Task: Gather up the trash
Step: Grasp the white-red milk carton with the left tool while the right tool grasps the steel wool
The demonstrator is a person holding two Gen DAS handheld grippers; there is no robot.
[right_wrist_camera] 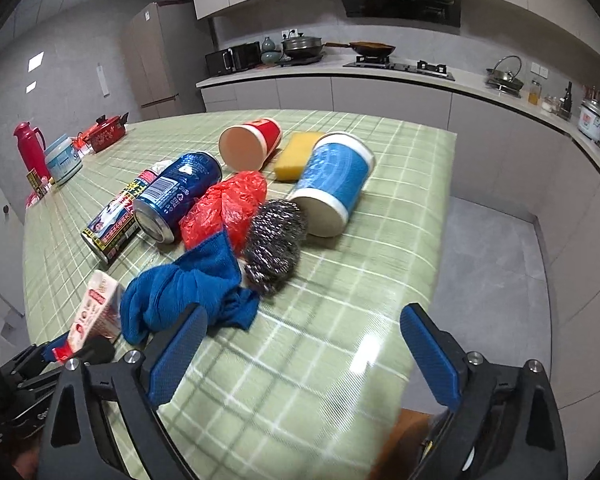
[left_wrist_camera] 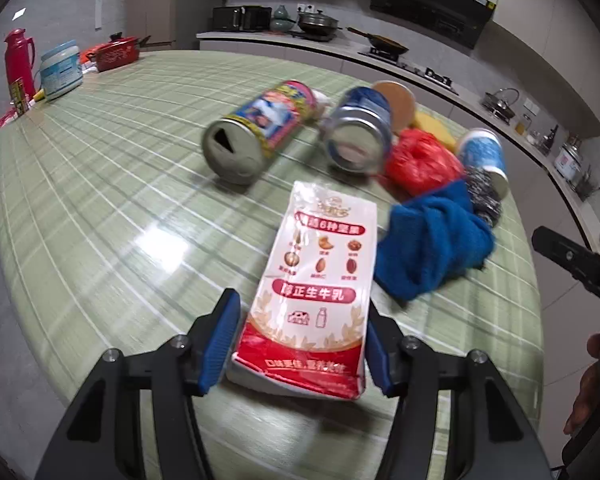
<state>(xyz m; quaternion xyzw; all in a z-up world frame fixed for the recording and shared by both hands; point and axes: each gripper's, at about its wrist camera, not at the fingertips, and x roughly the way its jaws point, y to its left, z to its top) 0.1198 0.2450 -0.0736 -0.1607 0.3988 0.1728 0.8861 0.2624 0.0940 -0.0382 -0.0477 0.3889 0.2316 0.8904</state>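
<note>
A red and white milk carton (left_wrist_camera: 316,280) lies on the green checked table (left_wrist_camera: 100,200), its base between the pads of my left gripper (left_wrist_camera: 296,348). The left pad stands a little off the carton, so the jaws are open around it. The carton also shows in the right wrist view (right_wrist_camera: 96,312). Beyond it lie a printed can (left_wrist_camera: 260,128), a blue can (left_wrist_camera: 360,132), a red plastic bag (left_wrist_camera: 420,160), a blue cloth (left_wrist_camera: 428,240), a steel scourer (right_wrist_camera: 274,244), a blue cup (right_wrist_camera: 336,184), a red cup (right_wrist_camera: 252,144) and a yellow sponge (right_wrist_camera: 296,156). My right gripper (right_wrist_camera: 304,356) is open and empty above the table's near right part.
A red flask (left_wrist_camera: 18,64), a white tub (left_wrist_camera: 60,70) and a red pot (left_wrist_camera: 116,54) stand at the table's far left. The table's right edge (right_wrist_camera: 440,240) drops to grey floor. A kitchen counter with a hob and pans runs behind.
</note>
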